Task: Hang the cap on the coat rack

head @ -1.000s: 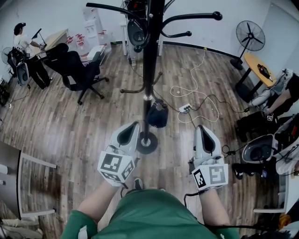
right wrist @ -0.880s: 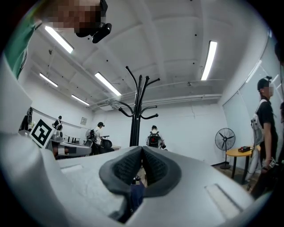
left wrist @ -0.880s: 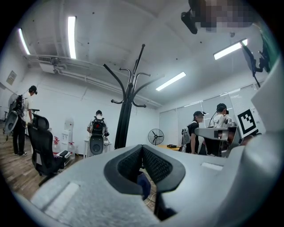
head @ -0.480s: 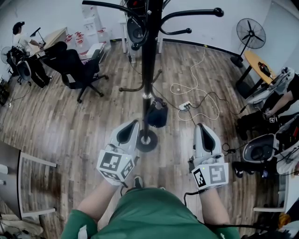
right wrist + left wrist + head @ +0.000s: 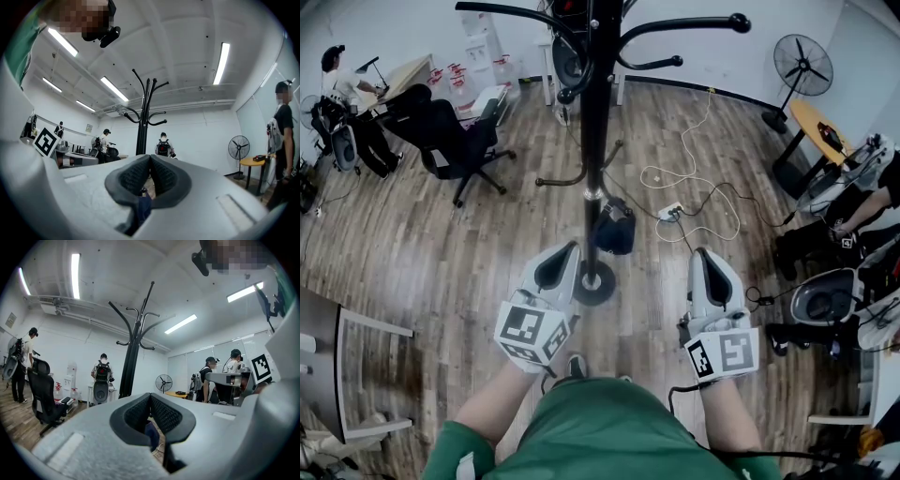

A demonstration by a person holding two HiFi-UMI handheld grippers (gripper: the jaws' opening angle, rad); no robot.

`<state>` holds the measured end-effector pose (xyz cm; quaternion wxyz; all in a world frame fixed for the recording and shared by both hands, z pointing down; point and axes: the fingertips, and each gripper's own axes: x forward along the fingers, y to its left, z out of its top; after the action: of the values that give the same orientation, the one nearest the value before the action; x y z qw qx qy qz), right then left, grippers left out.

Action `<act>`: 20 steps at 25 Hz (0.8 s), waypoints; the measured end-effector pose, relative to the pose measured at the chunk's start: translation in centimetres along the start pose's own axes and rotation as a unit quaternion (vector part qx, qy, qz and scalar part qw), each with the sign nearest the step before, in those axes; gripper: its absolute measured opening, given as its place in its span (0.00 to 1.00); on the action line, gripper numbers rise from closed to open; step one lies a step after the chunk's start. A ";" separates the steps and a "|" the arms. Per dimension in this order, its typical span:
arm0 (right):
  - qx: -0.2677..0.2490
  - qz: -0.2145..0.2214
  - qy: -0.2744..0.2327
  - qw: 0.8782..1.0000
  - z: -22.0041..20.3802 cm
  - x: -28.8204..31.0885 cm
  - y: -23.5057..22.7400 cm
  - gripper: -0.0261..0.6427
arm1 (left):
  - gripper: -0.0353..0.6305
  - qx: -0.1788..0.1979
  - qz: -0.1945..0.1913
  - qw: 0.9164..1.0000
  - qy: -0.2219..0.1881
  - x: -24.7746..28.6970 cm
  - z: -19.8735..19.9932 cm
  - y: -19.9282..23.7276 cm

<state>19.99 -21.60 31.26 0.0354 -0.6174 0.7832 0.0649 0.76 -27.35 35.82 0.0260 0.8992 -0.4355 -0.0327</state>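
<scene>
Currently nothing's in hand: left gripper [image 5: 570, 249] and right gripper [image 5: 703, 255] are both fully closed and empty, held side by side facing the coat rack [image 5: 598, 112]. The dark blue cap [image 5: 614, 230] sits low by the pole, just past the base [image 5: 595, 286], and looks to be on the floor. I'd open one gripper wide, go down, pinch the brim rather than the soft crown, then lift to an upper hook [image 5: 734, 22].

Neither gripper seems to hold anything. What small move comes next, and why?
Probably open the right gripper and lower it toward the dark blue cap, if that is what lies on the floor by the coat rack's base. Both it and the left gripper are shut and empty, so nothing can be hung yet.
</scene>
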 end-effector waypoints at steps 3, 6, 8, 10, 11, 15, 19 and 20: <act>0.000 0.001 0.000 1.000 -0.4 0.3 -0.1 0.04 | 0.07 0.000 0.000 1.000 0.001 0.4 -0.3 0.2; 0.000 0.002 0.002 1.000 -0.9 0.5 -0.1 0.04 | 0.07 0.000 -0.002 1.000 0.001 0.6 -0.6 0.3; 0.000 0.003 0.004 1.000 -1.0 0.6 -0.1 0.04 | 0.07 0.000 -0.002 1.000 0.002 0.6 -0.7 0.3; 0.001 0.004 0.005 1.000 -1.0 0.7 0.0 0.04 | 0.07 -0.001 -0.002 1.000 0.004 0.7 -0.7 0.4; 0.000 0.005 0.006 1.000 -1.0 0.7 0.1 0.04 | 0.07 -0.001 -0.001 1.000 0.004 0.7 -0.7 0.5; 0.001 0.007 0.008 1.000 -1.3 1.1 0.3 0.04 | 0.07 -0.002 0.001 1.000 0.006 0.8 -1.0 0.9; 0.001 0.007 0.012 1.000 -1.6 1.6 0.3 0.04 | 0.07 -0.003 0.001 1.000 0.008 1.1 -1.2 1.4; 0.002 0.007 0.013 1.000 -1.7 1.8 0.3 0.04 | 0.07 -0.004 0.001 1.000 0.008 1.2 -1.3 1.5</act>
<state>19.31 -23.53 32.68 0.0262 -0.6124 0.7882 0.0554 0.41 -29.25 37.14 0.0333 0.8988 -0.4363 -0.0267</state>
